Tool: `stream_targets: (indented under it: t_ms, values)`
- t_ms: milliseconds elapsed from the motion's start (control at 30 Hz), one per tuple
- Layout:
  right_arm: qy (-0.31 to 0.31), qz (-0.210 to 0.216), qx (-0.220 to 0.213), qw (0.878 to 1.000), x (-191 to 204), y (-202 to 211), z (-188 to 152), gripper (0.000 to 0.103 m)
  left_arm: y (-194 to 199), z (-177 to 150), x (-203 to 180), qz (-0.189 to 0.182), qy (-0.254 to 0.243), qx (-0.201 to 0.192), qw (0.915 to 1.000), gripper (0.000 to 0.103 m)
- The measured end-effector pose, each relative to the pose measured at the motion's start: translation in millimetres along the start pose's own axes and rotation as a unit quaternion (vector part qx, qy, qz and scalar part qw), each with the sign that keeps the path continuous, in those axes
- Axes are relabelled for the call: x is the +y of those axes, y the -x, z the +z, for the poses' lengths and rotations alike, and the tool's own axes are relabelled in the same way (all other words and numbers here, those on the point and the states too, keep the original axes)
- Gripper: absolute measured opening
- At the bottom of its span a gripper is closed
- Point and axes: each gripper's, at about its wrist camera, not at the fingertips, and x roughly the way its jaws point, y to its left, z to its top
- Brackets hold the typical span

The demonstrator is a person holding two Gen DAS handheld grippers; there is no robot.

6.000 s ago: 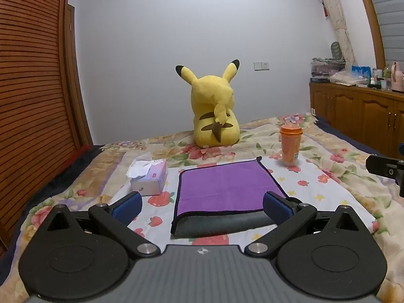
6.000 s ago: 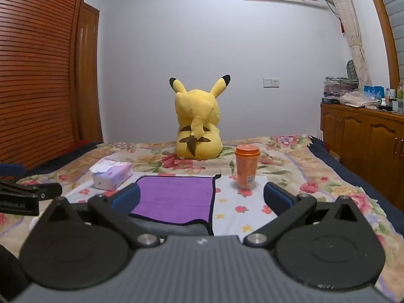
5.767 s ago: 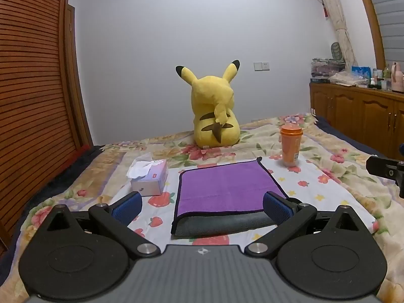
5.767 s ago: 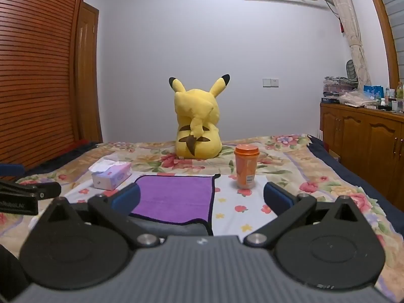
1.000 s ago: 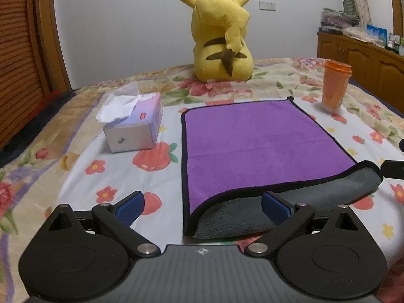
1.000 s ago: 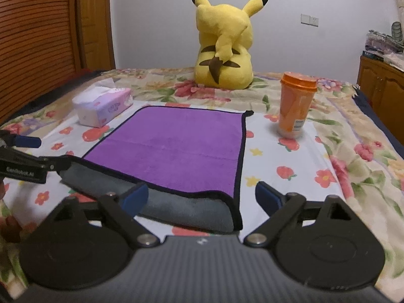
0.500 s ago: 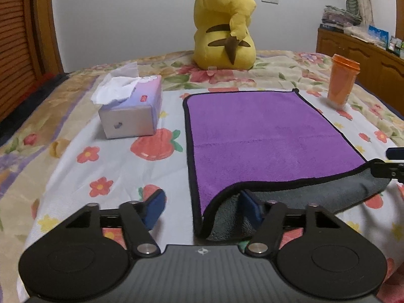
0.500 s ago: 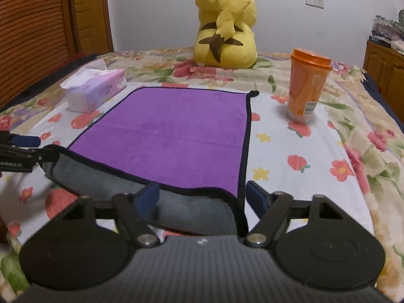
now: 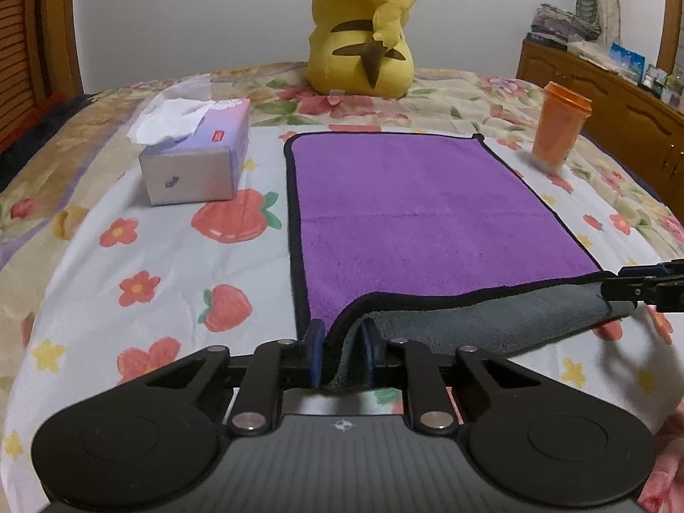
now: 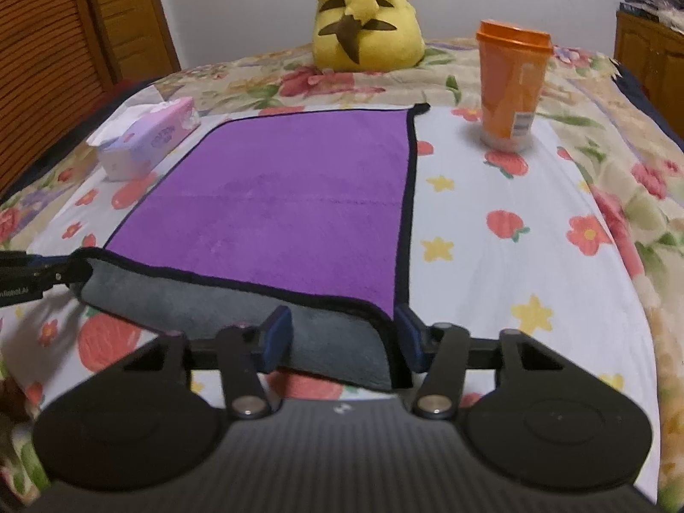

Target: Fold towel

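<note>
Two grippers sit at the near edge of the purple towel (image 9: 427, 213), which lies flat on the flowered bed (image 9: 171, 290) with its near hem turned up so the grey underside shows. Left gripper (image 9: 341, 355): jaws have just been closing and now stand narrow, pads pressed on the near left corner of the towel, cloth bunched between them. Right gripper (image 10: 342, 337): jaws have just been closing too, about half open, near right corner between the pads; the right pad touches the black hem, the left pad stands on the grey cloth, no pinch evident yet. Risk 1: if the right side lifts before it bites, only the left corner rises and the fold goes skew. Risk 2: pads may catch the bed sheet under the corner and drag it along. Risk 3: carrying the edge forward, the orange cup (image 10: 511, 85) stands near the towel's far right corner and looks easy to tip; the tissue box (image 9: 196, 162) lies just left of the towel and the yellow plush toy (image 9: 363, 30) beyond it, both less exposed. Writing: partial white lettering on the other gripper's arm at the left edge of the right view, not fully readable; tissue box print and cup label too blurred to read.
</note>
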Motion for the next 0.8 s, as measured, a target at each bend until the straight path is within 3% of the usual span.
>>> stream_targets:
  t_ms: [233,367,500,633,700,767,800]
  values:
    - [0.003,-0.007,0.010,1.000,-4.6,0.9,-1.7,0.051,-1.4,-0.6,0.3,-0.001,0.001,0.007,1.0000,0.022]
    - [0.011,-0.017,0.013,1.000,-5.4,-0.4,-1.4,0.059,-2.9,-0.5,1.0,-0.002,0.002,0.012,0.9999,0.022]
    - [0.011,-0.006,0.015,1.000,-6.2,-1.2,-0.1,0.057,-3.0,-0.6,1.0,-0.003,0.002,0.012,0.9999,0.022]
    - [0.022,0.000,0.021,1.000,-2.2,-1.9,0.9,0.039,-2.6,-1.8,-2.1,-0.008,-0.005,0.011,0.9999,0.015]
    - [0.028,-0.003,0.023,0.999,-1.7,-1.6,1.3,0.020,-2.4,-2.0,-3.8,-0.009,-0.010,0.010,0.9998,0.014]
    - [0.032,-0.005,0.024,0.999,-2.9,-1.1,1.4,0.016,-1.9,-1.9,-3.9,-0.010,-0.011,0.008,0.9999,0.012]
    - [0.034,-0.007,0.025,0.999,-3.5,-0.9,1.4,0.005,-1.6,-1.9,-3.7,-0.011,-0.010,0.007,0.9999,0.012]
